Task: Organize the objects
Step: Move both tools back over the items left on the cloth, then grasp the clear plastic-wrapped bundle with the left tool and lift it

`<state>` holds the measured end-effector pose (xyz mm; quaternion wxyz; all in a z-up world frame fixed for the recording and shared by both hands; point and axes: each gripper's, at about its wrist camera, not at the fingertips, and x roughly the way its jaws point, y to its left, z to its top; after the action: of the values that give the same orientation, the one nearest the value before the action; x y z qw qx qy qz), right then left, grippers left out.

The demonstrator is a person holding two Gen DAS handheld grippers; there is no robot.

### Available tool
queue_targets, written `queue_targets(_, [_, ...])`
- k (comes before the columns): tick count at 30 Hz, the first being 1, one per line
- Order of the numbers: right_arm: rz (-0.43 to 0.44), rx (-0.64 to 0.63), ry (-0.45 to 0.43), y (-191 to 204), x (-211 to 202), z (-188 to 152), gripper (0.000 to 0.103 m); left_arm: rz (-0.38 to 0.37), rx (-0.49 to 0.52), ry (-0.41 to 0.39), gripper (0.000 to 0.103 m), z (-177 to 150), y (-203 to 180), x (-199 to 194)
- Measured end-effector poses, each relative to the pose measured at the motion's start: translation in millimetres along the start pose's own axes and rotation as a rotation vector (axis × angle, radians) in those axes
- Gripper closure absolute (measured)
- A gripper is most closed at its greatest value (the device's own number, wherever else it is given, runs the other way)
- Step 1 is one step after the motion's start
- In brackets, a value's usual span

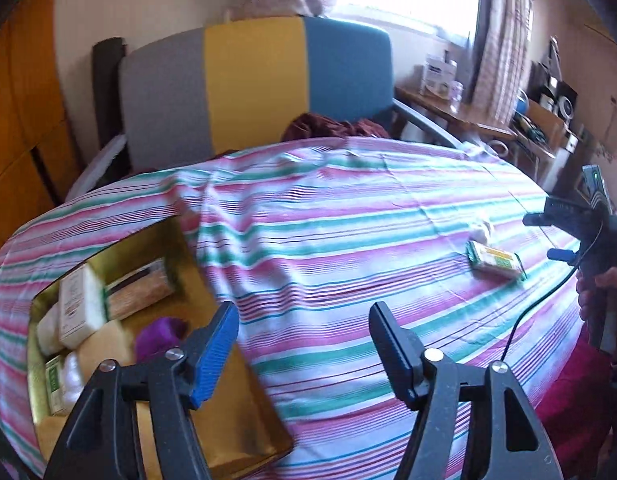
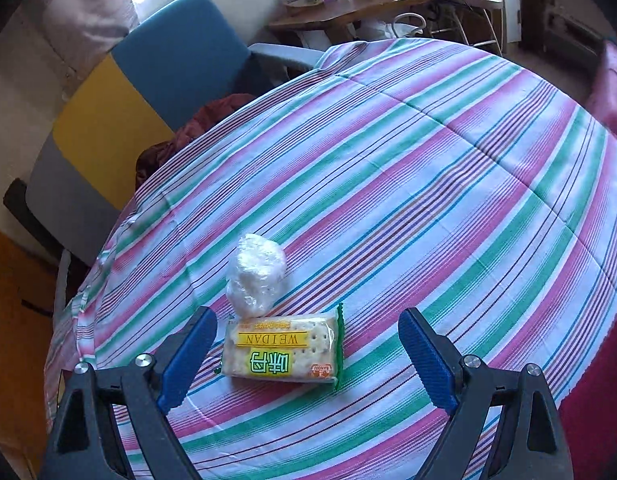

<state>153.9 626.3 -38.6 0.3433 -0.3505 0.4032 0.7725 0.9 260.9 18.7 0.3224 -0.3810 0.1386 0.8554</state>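
A green and yellow cracker packet (image 2: 282,350) lies on the striped tablecloth (image 2: 428,184), between the open fingers of my right gripper (image 2: 308,344). A white wrapped lump (image 2: 255,274) sits just beyond the packet. In the left wrist view the packet (image 1: 495,265) and the lump (image 1: 482,233) lie far right, near the right gripper (image 1: 548,236). My left gripper (image 1: 304,328) is open and empty, above the tablecloth beside a gold tin (image 1: 236,412). The tin holds a white box (image 1: 78,308), a purple item (image 1: 158,334) and other packets.
A grey, yellow and blue chair (image 1: 252,88) stands behind the table with a dark red cloth (image 1: 332,126) on its seat. A cluttered wooden desk (image 2: 348,8) is at the back. The table's edge drops off close on the right (image 2: 580,380).
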Motion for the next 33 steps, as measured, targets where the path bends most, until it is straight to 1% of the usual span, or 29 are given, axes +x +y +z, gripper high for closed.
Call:
queue_targets(5, [0.016,0.038,-0.009,-5.5,-4.5,0.0,0.009,-0.052,0.060,0.048,0.040,10.8,-29.1,26.0])
queue_targets(7, [0.014,0.052,-0.027,-7.5,-8.6,0.7,0.009,-0.082,0.075,0.071,0.040,17.0,-40.5,39.4])
queue_targets(10, [0.014,0.098,-0.065,-17.5,-17.6,3.0,0.009,-0.151,0.082,0.110,0.041,28.1,-60.0,59.7])
queue_targets(12, [0.025,0.140,-0.091,-24.9,-23.9,4.5,0.009,-0.184,0.094,0.131,0.041,34.8,-76.7,70.7])
queue_targets(15, [0.044,0.191,-0.136,-34.1,-33.6,6.5,0.008,-0.262,0.124,0.157,0.041,47.7,-107.0,87.8])
queue_targets(17, [0.058,0.212,-0.150,-37.7,-36.8,7.3,0.006,-0.313,0.155,0.168,0.041,56.9,-129.9,98.8])
queue_targets(22, [0.109,0.232,-0.118,-37.1,-31.3,8.4,0.006,-0.357,0.269,0.182,0.041,78.4,-187.9,130.5])
queue_targets(25, [0.130,0.229,-0.109,-35.4,-27.9,9.6,0.006,-0.379,0.310,0.208,0.041,85.9,-216.7,153.5])
queue_targets(29, [0.152,0.231,-0.083,-35.4,-22.4,8.4,0.005,-0.378,0.330,0.252,0.041,93.7,-243.5,187.3])
queue_targets(32, [0.157,0.230,-0.069,-36.0,-18.9,7.5,0.005,-0.359,0.306,0.296,0.041,98.5,-252.4,216.2])
queue_targets(33, [0.156,0.226,-0.065,-35.6,-18.0,7.3,0.005,-0.363,0.292,0.311,0.050,99.6,-252.5,224.5])
